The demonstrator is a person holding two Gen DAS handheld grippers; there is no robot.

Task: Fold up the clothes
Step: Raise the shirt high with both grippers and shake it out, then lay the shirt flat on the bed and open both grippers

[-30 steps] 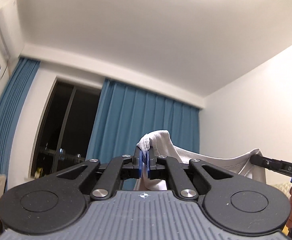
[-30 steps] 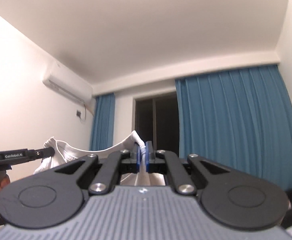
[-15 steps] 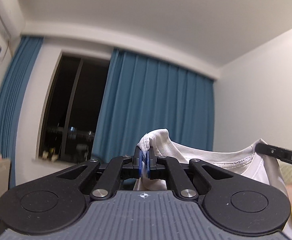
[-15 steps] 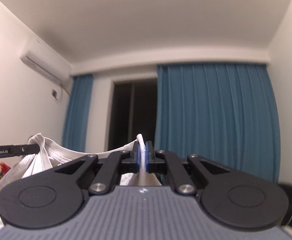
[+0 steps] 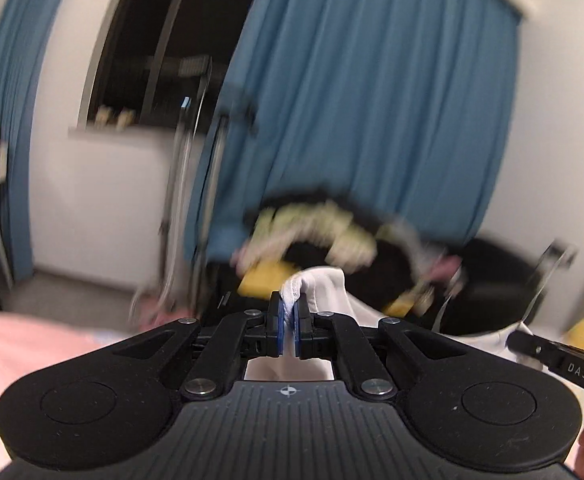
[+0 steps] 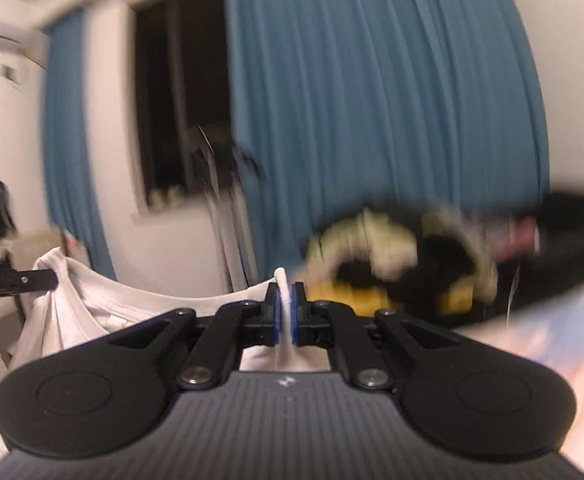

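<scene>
A white T-shirt hangs stretched in the air between my two grippers. My left gripper is shut on one bunched shoulder of it. My right gripper is shut on the other shoulder, and the shirt sags between them. The right gripper's finger shows at the lower right of the left wrist view. The left gripper's finger shows at the left of the right wrist view. Both views are motion-blurred.
Blue curtains and a dark window face me. A dark seat piled with yellow, black and pink clothes stands ahead. A pink bed surface lies below left. A metal stand rises by the curtain.
Both grippers have tilted downward with the shirt: the views swung from the ceiling to the curtains, the clothes pile and the bed. Both grips remain shut.
</scene>
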